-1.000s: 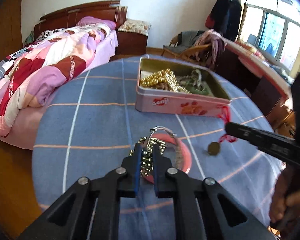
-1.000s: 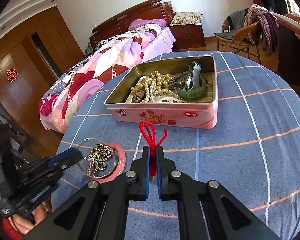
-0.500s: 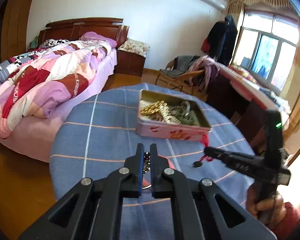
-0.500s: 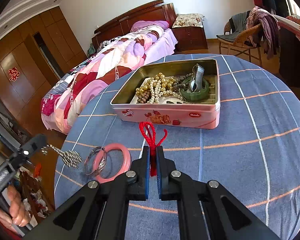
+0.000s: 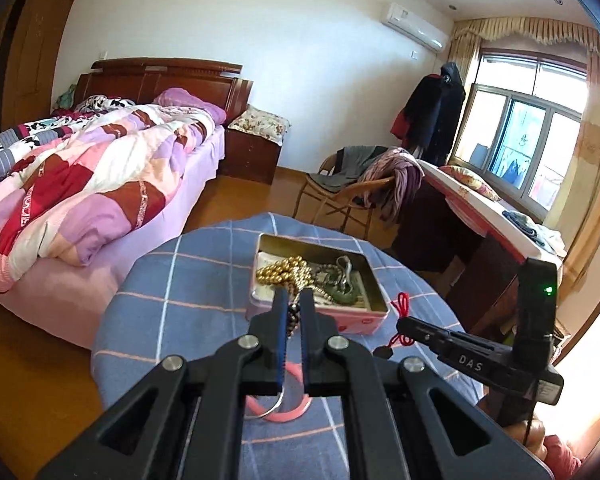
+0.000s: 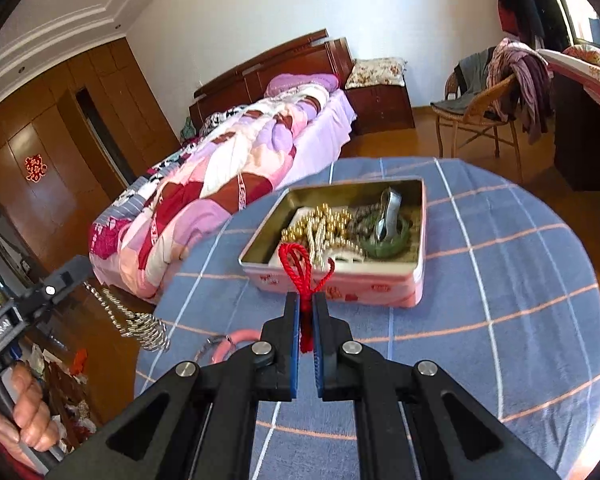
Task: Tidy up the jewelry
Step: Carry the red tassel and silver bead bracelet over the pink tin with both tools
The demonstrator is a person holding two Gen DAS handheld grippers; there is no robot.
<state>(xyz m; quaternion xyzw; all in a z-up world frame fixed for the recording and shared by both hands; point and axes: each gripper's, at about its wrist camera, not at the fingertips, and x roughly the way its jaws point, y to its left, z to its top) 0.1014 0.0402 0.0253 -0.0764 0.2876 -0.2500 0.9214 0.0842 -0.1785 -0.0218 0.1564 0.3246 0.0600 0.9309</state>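
Bedroom daylight falls on a round table under a blue checked cloth [image 6: 500,280], a quilted bed [image 5: 80,168] behind it. At far left of the right wrist view, the left gripper [image 6: 74,270] is clenched on a silver bead chain [image 6: 140,322] dangling in the air off the table's edge. Below it lie a pink bangle [image 5: 288,412] and a metal ring [image 5: 274,406]. Right of these, the right gripper [image 6: 306,300] pinches a red knotted cord [image 6: 300,264], raised just before the pink tin [image 6: 340,288] holding gold beads [image 6: 320,220] and a green bangle [image 6: 384,240].
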